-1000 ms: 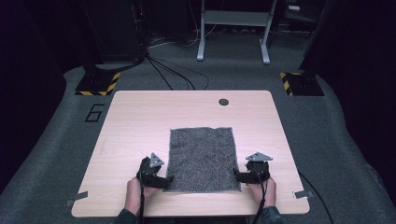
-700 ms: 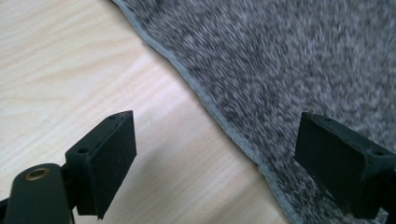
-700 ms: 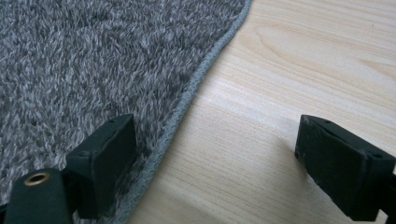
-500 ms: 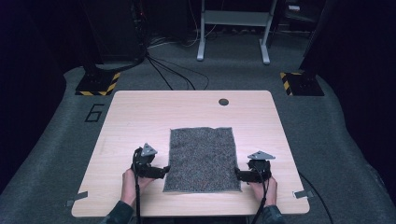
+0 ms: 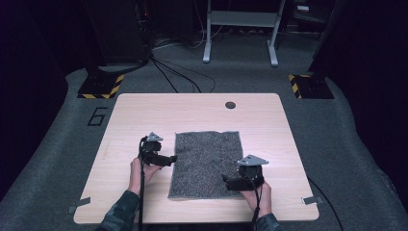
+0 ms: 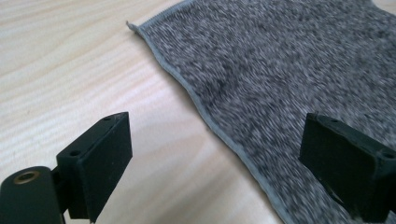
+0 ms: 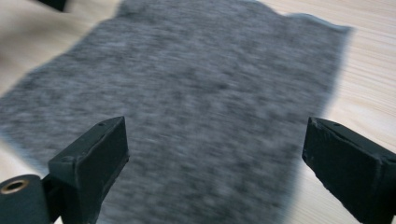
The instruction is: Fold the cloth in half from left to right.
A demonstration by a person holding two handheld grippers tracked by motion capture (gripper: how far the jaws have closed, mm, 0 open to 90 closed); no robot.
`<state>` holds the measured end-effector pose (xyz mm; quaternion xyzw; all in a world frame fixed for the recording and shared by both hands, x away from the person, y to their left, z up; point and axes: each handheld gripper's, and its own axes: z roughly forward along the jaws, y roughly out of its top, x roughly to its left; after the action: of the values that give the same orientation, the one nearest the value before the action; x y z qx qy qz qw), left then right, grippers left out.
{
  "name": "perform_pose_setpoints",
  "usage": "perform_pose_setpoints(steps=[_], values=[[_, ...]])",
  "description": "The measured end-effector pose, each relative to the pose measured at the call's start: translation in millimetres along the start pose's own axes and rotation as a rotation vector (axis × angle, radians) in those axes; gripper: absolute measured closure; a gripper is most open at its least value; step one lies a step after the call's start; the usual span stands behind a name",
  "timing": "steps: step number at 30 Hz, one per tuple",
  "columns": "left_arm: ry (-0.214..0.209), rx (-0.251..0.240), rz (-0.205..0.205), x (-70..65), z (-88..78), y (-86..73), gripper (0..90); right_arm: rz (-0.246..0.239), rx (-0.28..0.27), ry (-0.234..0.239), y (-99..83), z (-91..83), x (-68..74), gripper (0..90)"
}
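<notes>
I have a grey knitted cloth [image 5: 206, 164] lying flat on the wooden table [image 5: 144, 115], near my side of it and a little right of the middle, with its four edges roughly square to the table's. My left gripper [image 5: 169, 159] sits just beside the cloth's left edge, pointing in toward it; in the left gripper view its jaws have just been opening and now stand wide, one over bare wood and one over the fabric, with the hemmed edge [image 6: 219, 133] running between them untouched. My right gripper [image 5: 230, 182] is over the near right part of the cloth, also aimed across it, and its jaws too have just been opening; in the right gripper view they gape wide above the weave with nothing pinched in them. That view is smeared, so I can't say for sure how close the pads hang to the fabric, though they look clear of it. I judge both hands are placed this way because the cloth wants handling from its two sides at once, and spread jaws straddling an edge give me a ready bite on a single layer. A dark round hole [image 5: 230, 104] sits in the far part of the table, well apart from the cloth.
</notes>
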<state>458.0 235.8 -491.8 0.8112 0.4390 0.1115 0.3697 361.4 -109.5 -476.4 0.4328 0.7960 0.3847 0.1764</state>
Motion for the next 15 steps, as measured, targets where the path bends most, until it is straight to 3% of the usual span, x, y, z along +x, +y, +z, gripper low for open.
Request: perform_pose_setpoints(steps=[10,15], values=[[-0.023,0.005,-0.020,8.6,23.2,25.8,7.1,-0.100,0.025,0.140,15.1,27.2,60.8,6.4],[-0.034,0.027,-0.023,14.1,32.7,39.0,8.1,-0.177,0.048,0.189,20.7,40.1,88.7,6.3]])
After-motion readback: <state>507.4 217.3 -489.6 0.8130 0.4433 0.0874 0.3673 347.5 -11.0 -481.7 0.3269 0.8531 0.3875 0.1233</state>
